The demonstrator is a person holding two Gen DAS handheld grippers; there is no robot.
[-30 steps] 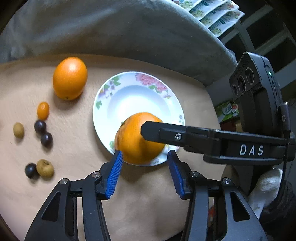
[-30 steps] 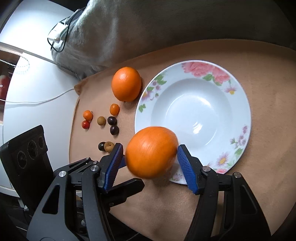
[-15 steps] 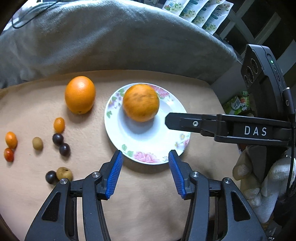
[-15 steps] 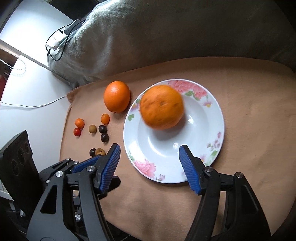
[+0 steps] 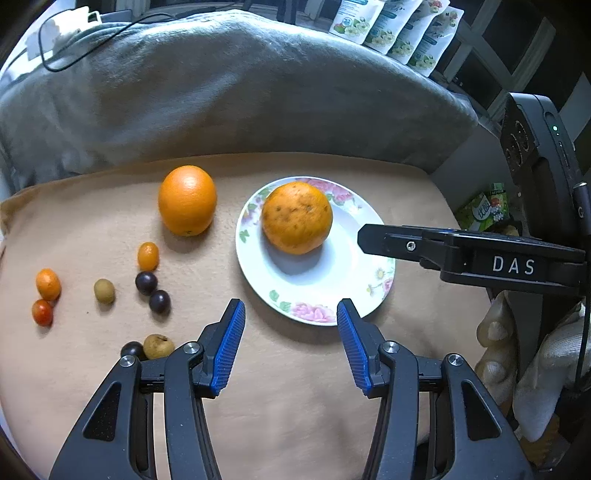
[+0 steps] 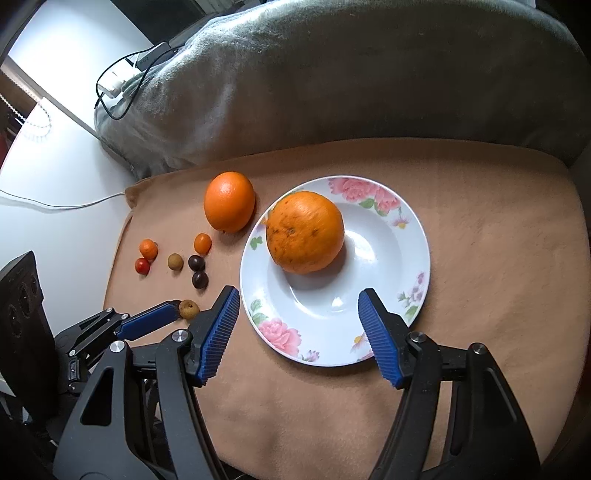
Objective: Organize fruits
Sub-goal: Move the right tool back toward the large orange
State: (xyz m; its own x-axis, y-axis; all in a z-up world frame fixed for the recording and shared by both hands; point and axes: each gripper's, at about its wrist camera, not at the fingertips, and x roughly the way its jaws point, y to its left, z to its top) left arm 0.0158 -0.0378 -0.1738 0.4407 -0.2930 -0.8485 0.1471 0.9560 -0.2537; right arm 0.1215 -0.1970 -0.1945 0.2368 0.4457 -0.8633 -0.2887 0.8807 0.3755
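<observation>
On plate (image 6: 413, 236), spotted orange (image 6: 304, 232), no clear long axis

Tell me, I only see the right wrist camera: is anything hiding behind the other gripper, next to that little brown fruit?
Observer: Yes. A small dark fruit sits against the brown fruit, just left of the open left gripper.
Operator: What's past the grey blanket?
Observer: A row of printed pouches stands beyond the grey blanket.
Operator: What's under my gripper?
Observer: A white-gloved hand shows below the right gripper.
</observation>
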